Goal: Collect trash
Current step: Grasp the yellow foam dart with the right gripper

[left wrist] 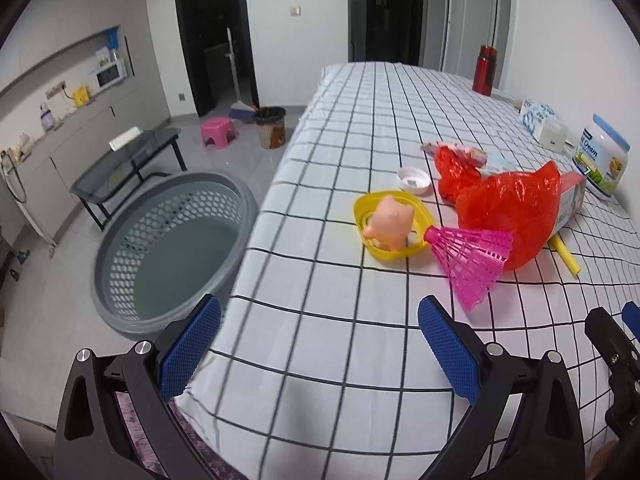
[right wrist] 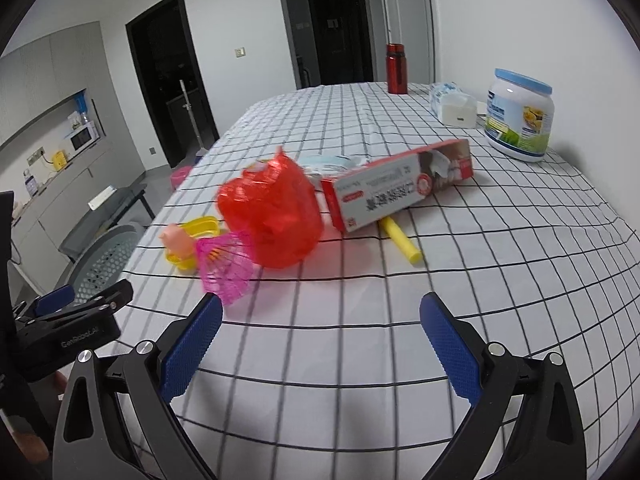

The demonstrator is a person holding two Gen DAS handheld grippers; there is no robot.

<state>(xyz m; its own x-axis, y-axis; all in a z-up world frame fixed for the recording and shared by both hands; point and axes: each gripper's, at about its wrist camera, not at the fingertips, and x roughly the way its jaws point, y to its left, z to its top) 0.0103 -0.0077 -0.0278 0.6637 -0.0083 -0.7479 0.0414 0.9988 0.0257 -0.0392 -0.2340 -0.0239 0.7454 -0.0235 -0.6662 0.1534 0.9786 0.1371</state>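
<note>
You have not started collecting, as far as I can judge: the grey perforated basket (left wrist: 168,248) on the floor beside the worktop (left wrist: 320,360) looks empty, and all the litter lies on the checked cloth. Your left hand-held gripper (left wrist: 318,344) and right hand-held gripper (right wrist: 320,344) both hover with jaws spread, holding nothing.

Clustered together are a crumpled red plastic bag (right wrist: 272,220), a pink shuttlecock (left wrist: 472,260) touching it, a peach toy figure (left wrist: 390,222) in a yellow dish (left wrist: 362,204), a white cap (left wrist: 414,179), a yellow stick (right wrist: 402,240) and a red-and-white carton (right wrist: 404,188).

The carton's print is too blurred to read. The tub (left wrist: 602,160) near the wall shows "Cream". The left gripper's body, seen from the right wrist, reads roughly "GenRobot.AI".
</note>
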